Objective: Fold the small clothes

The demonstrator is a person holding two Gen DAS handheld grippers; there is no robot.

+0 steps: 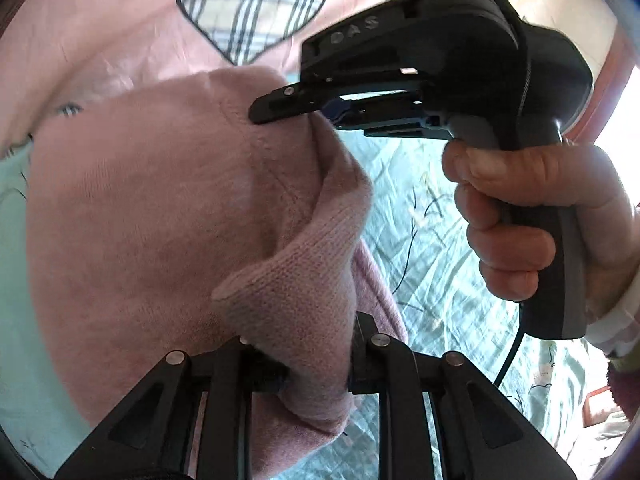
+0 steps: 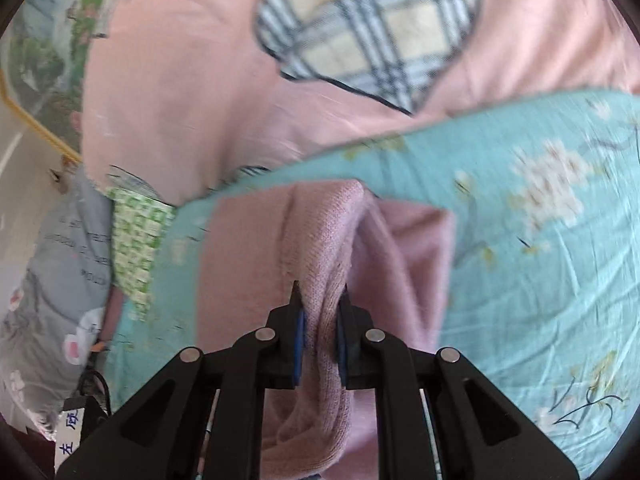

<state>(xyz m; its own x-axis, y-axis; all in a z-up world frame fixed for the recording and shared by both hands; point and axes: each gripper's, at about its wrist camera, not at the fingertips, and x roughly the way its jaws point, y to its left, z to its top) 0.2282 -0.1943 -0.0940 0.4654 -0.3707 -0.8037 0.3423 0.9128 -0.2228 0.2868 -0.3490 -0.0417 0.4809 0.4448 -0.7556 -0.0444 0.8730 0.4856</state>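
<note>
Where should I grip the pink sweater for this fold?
Grip the pink sweater on its raised knit edge, coming from the near side along the ridge. The right gripper and left gripper are each shut on a bunched edge fold; the rest lies flat on the blue bedsheet.

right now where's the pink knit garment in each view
Left wrist: the pink knit garment fills the centre-left, pinched by the left gripper and the right gripper.
Right wrist: lower centre, gripped over the teal floral sheet.
Shared landmark: the plaid heart patch at the top of both.
</note>
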